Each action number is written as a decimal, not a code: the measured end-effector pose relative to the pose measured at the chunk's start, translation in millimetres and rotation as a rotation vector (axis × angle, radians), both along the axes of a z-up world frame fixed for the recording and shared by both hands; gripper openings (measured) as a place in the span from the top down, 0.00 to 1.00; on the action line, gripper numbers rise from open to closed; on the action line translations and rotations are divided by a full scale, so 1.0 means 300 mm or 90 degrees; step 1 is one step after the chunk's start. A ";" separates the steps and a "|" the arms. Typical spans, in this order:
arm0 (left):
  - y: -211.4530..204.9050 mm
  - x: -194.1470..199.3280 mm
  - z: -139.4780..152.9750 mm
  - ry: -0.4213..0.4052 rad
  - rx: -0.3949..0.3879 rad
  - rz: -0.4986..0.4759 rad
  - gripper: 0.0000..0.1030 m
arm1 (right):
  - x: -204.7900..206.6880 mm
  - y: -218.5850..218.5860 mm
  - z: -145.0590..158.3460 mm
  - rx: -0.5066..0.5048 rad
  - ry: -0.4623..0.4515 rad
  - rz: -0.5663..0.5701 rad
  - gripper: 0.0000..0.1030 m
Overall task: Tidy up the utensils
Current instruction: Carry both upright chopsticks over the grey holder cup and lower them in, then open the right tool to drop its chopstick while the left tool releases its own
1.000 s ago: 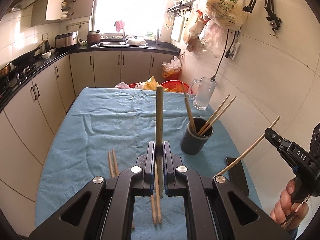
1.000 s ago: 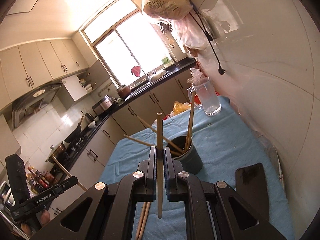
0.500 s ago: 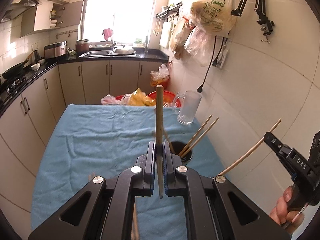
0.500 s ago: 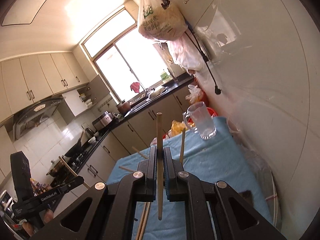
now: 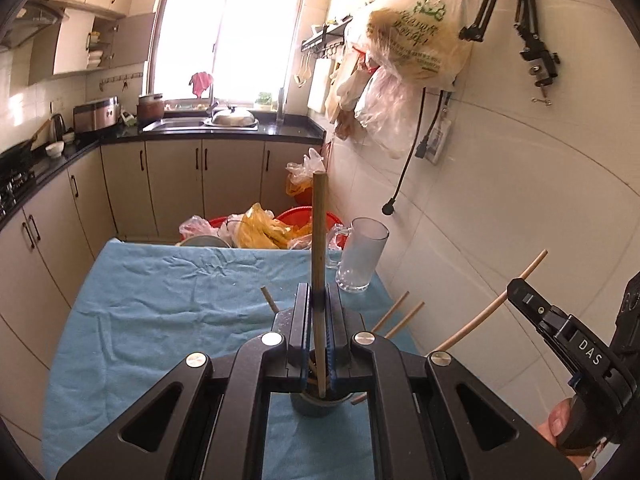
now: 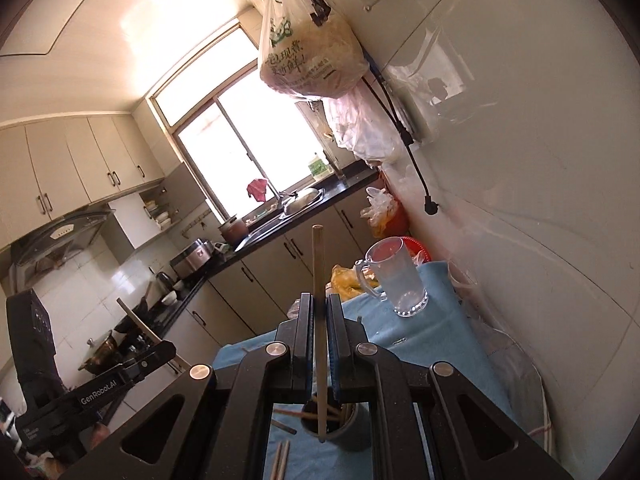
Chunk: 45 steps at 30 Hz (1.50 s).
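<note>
Holding one wooden chopstick [image 5: 319, 248] upright, my left gripper [image 5: 319, 320] is clamped on it, its lower tip inside the dark grey cylindrical cup [image 5: 316, 406] on the blue cloth [image 5: 160, 304]. My right gripper [image 6: 319, 320] is pinching a second chopstick [image 6: 318, 280] above that cup [image 6: 352, 438], which is already holding several. Only the right view is showing two loose chopsticks [image 6: 280, 460] lying beside it.

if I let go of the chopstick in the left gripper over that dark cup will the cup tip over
Probably not. The dark cup looks squat and thick-walled and already holds several chopsticks leaning out to one side without falling. The chopstick shut in the left gripper is thin, stiff wood, likely light. It may bounce or lean against the rim.
</note>
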<state>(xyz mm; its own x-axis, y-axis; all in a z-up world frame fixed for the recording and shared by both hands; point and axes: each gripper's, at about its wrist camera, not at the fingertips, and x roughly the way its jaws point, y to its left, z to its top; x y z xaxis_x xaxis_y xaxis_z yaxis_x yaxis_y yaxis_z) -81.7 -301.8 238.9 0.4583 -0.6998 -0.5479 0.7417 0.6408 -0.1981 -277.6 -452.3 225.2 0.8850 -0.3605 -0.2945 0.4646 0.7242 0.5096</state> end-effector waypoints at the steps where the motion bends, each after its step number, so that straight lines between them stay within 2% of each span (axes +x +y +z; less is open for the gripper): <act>1: -0.006 0.011 -0.012 0.005 0.001 0.001 0.94 | 0.018 -0.012 -0.007 0.001 0.004 -0.002 0.93; 12: -0.084 0.097 -0.182 0.055 0.039 0.007 0.94 | 0.153 -0.101 -0.134 0.028 0.068 0.003 0.93; 21: -0.102 0.132 -0.245 0.070 0.057 0.009 0.94 | 0.233 -0.107 -0.240 0.052 0.116 0.025 0.93; 28: -0.090 0.132 -0.244 0.066 0.054 0.013 0.93 | 0.242 -0.102 -0.253 0.055 0.121 0.032 0.92; 31: -0.077 0.123 -0.230 0.062 0.047 0.014 0.84 | 0.232 -0.090 -0.243 0.051 0.120 0.032 0.92; 33: -0.061 0.114 -0.216 0.055 0.039 0.017 0.73 | 0.224 -0.081 -0.236 0.042 0.121 0.029 0.92; 36: -0.037 0.096 -0.191 0.044 0.032 0.019 0.72 | 0.203 -0.060 -0.230 0.037 0.122 0.024 0.91; 40: 0.007 0.065 -0.166 0.034 0.024 0.021 0.69 | 0.172 -0.032 -0.228 0.031 0.125 0.018 0.80; 45: 0.085 0.021 -0.155 0.020 0.021 0.030 0.65 | 0.130 0.006 -0.234 0.024 0.133 0.006 0.76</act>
<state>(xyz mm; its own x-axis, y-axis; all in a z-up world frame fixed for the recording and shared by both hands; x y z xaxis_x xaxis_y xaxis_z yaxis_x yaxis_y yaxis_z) -75.3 -276.4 192.5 0.4727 -0.6593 -0.5847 0.7045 0.6813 -0.1987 -238.6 -450.5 155.0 0.8062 -0.3381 -0.4855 0.5568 0.7110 0.4294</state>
